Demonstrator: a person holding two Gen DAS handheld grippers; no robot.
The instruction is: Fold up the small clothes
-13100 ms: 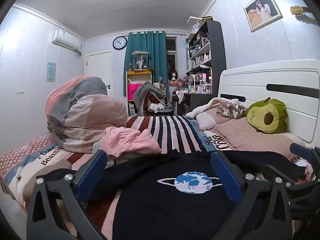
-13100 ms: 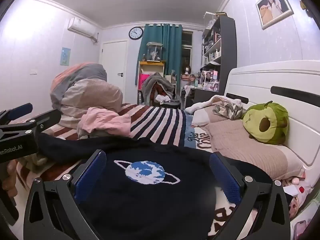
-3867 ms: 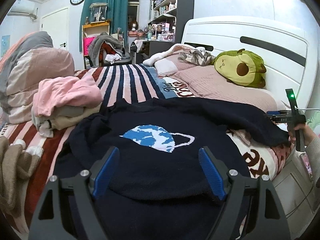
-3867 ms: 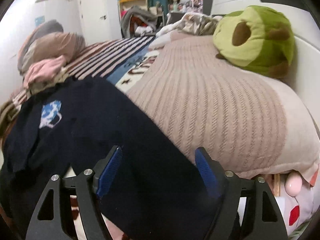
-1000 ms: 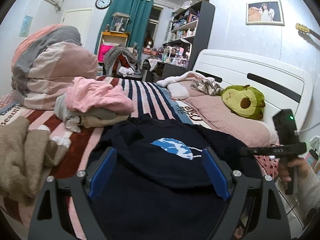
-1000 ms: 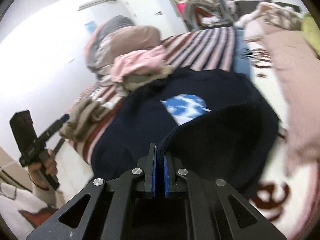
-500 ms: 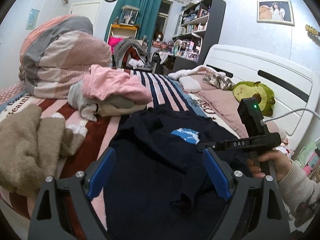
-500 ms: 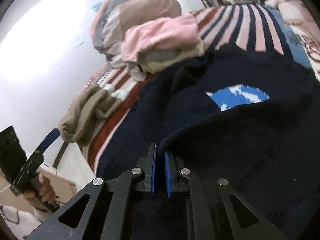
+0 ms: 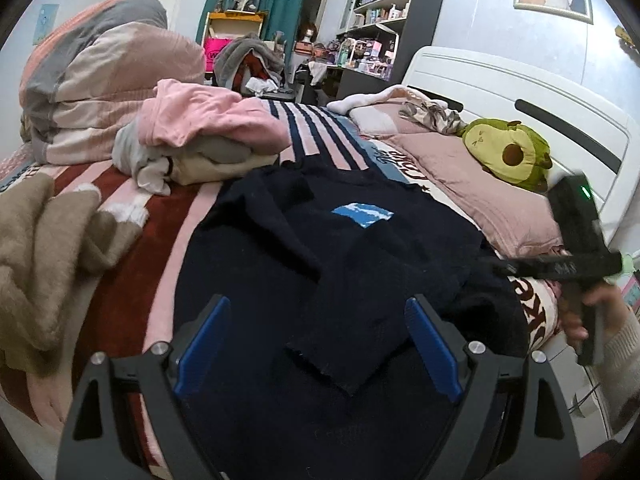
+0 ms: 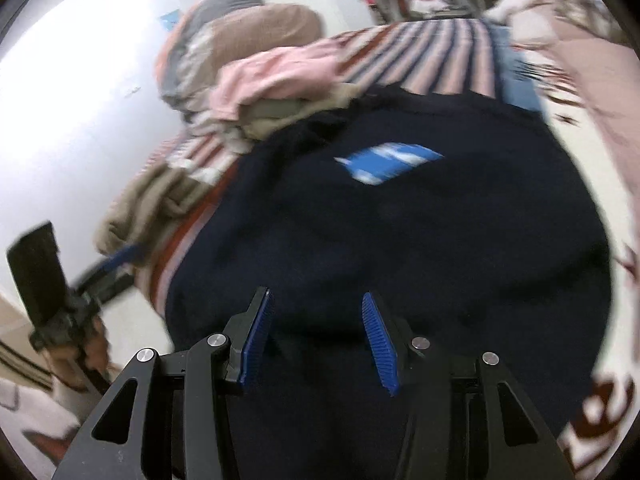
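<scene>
A dark navy sweater with a blue planet print lies on the striped bed. Its right sleeve is folded across the body, cuff near the front. My left gripper is open and empty just above the sweater's near hem. My right gripper is open and empty over the sweater. The right gripper also shows in the left wrist view, held by a hand at the bed's right edge. The left gripper shows in the right wrist view, at the left.
A pile of pink and grey clothes sits behind the sweater. A beige garment lies at the left. A rolled duvet is at the back left. A pink pillow and an avocado plush lie by the white headboard.
My right gripper has opened and let go of the sleeve, which now lies folded across the sweater. The right gripper has drawn back to the right. My left gripper stays open.
</scene>
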